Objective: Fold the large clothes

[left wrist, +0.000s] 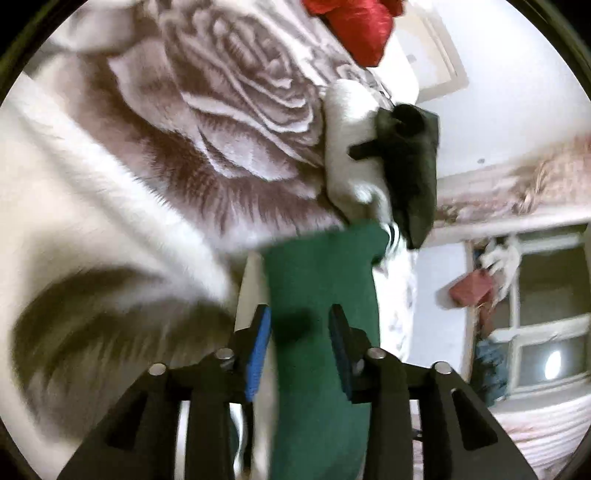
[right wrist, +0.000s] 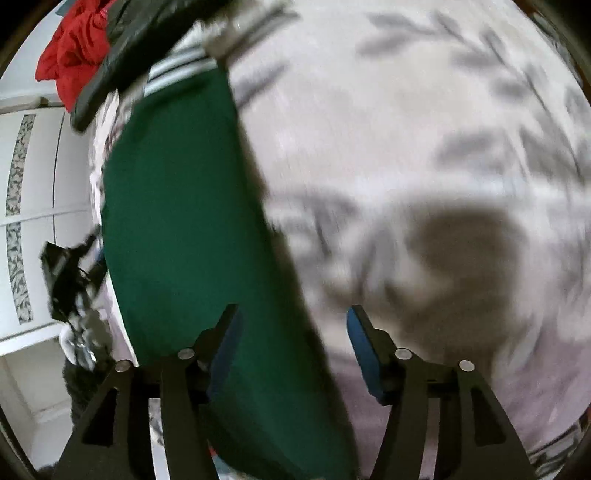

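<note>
Left hand-held gripper [left wrist: 300,328] has its blue-padded fingers parted, and the green garment [left wrist: 325,295] runs straight up between them from 6 o'clock toward 12; the pads stand just beside the cloth, and whether they press it I cannot tell through the blur. Beyond the garment's far end, at about 1 o'clock, white stripes show, then a dark garment [left wrist: 410,166] lying on the rose-patterned blanket [left wrist: 229,122] of the bed. A red cloth [left wrist: 354,26] sits at 12 o'clock, and a window [left wrist: 546,314] at 3 o'clock.

Right hand-held gripper [right wrist: 291,332] is spread wide. The green garment [right wrist: 177,206] passes by its left finger and stretches from 6 toward 11 o'clock over the pale leaf-patterned bedcover [right wrist: 406,129]; the right finger stands apart from the cloth, over bare bedcover. White stripes [right wrist: 177,70] mark the garment's far end, with the red cloth [right wrist: 74,55] at 10 o'clock
</note>
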A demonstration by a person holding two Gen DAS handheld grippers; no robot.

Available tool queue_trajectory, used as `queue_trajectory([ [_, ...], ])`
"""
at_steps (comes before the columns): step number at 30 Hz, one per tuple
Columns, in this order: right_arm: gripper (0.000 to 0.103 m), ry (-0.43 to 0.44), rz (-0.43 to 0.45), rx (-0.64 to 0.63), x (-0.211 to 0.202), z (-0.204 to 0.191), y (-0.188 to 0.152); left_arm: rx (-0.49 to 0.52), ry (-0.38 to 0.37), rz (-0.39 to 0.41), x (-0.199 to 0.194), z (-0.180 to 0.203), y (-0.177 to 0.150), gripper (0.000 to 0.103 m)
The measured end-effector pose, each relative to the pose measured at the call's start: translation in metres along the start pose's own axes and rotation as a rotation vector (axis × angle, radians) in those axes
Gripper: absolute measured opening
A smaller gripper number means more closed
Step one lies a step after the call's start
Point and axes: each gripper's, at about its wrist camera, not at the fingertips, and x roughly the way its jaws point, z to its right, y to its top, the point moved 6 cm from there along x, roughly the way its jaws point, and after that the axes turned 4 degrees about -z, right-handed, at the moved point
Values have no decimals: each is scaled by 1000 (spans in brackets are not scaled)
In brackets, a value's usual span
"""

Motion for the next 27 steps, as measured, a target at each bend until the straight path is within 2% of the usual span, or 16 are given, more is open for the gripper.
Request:
queue_trajectory([
  [1, 67, 7, -17, 1, 10, 0, -15, 23, 42, 12, -9, 3, -11, 61],
  [2, 67, 22, -45, 3, 15, 5, -34, 44, 87, 24, -16, 5, -22, 76],
  [6, 67, 60, -131, 11, 37, 20, -92, 100, 253, 69, -53, 5, -83, 76],
  [7, 67, 56, -148, 9, 42, 24, -107, 100, 273, 67, -59, 4, -97, 79],
  [8, 67, 54, -172, 7, 49, 29, -127, 98, 295, 51, -66, 1, -119, 91],
  [9, 67, 60, -184, 5, 52, 32, -140, 96, 312, 39, -67, 0, -133, 92],
  [13, 67, 87, -224, 22, 63, 44, -195, 53, 386, -55, -81, -17, -231, 92],
  [16, 67, 97, -249, 38, 71, 54, -232, -23, 400, -156, -76, -32, -302, 92],
  [19, 67, 86, -280, 31, 79, 60, -263, -124, 344, -246, -62, -44, -369, 92],
  [22, 67, 79, -309, 13, 83, 64, -292, -164, 284, -278, -43, -41, -406, 92],
  [24, 67, 60, -311, -5, 86, 67, -304, -157, 277, -277, -29, -40, -416, 90],
  [25, 67, 56, -313, -12, 89, 68, -308, -153, 265, -263, -21, -40, -418, 77],
  [26, 67, 57, -315, -15, 93, 69, -310, -151, 270, -240, -17, -40, -418, 58],
  [27, 68, 64, -309, -16, 97, 68, -310, -152, 270, -223, -15, -40, -417, 50],
])
